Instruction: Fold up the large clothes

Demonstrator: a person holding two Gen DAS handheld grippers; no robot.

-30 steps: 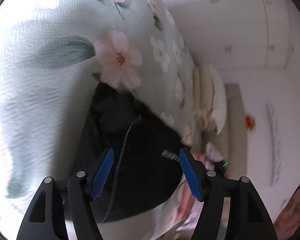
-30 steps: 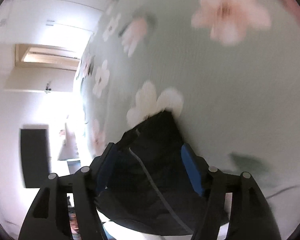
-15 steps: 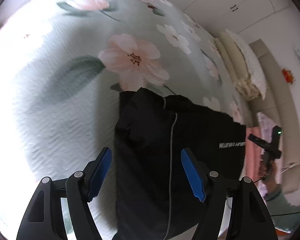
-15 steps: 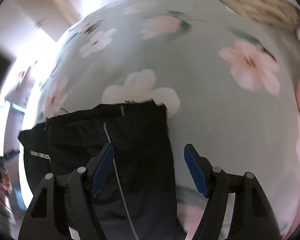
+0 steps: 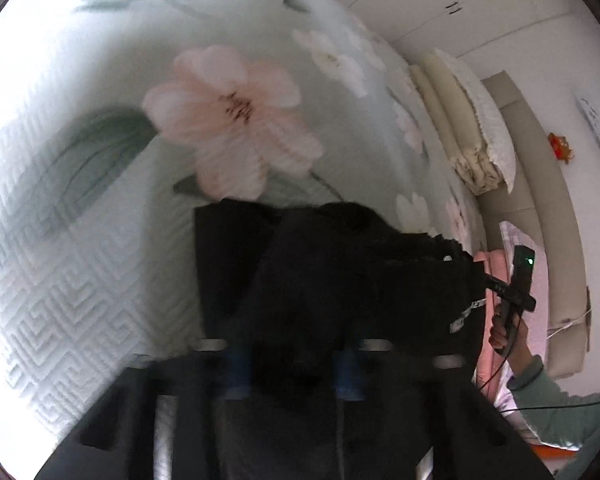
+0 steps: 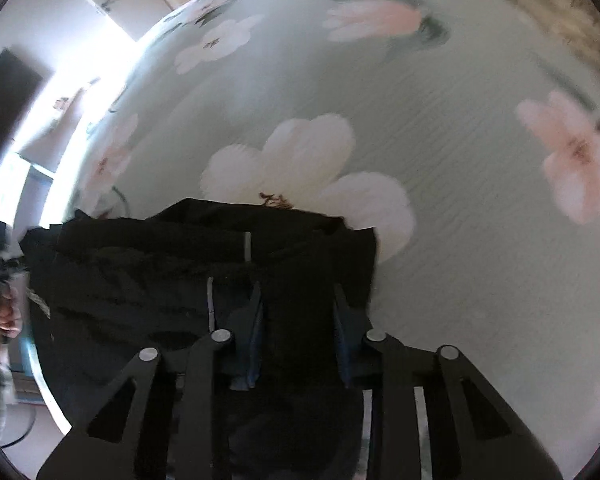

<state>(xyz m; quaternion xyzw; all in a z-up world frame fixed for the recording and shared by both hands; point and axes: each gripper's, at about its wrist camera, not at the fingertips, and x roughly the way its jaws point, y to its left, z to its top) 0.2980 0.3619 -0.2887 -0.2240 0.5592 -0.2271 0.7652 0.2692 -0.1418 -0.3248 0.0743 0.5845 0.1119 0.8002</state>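
Note:
A black garment (image 5: pixel 340 280) lies partly folded on a pale green bedspread with pink and white flowers (image 5: pixel 228 128). My left gripper (image 5: pixel 292 376) has its blue pads narrowed around a bunch of the black cloth at the near edge. In the right wrist view the same garment (image 6: pixel 148 280) spreads to the left, with a thin grey stripe. My right gripper (image 6: pixel 298 340) is also narrowed, with black cloth filling the gap between its fingers. The right hand and its tool show at the garment's far side in the left wrist view (image 5: pixel 516 292).
Cream pillows and folded bedding (image 5: pixel 472 132) lie at the head of the bed. A pink cloth (image 5: pixel 488 276) sits by the bed's right edge. White wardrobe doors (image 5: pixel 460 4) stand behind. A dark screen (image 6: pixel 4 112) and bright window are at the left.
Both grippers have dropped onto the garment's near edge and closed from wide open to a narrow grip on the black cloth. The cloth has bunched up between the fingers.

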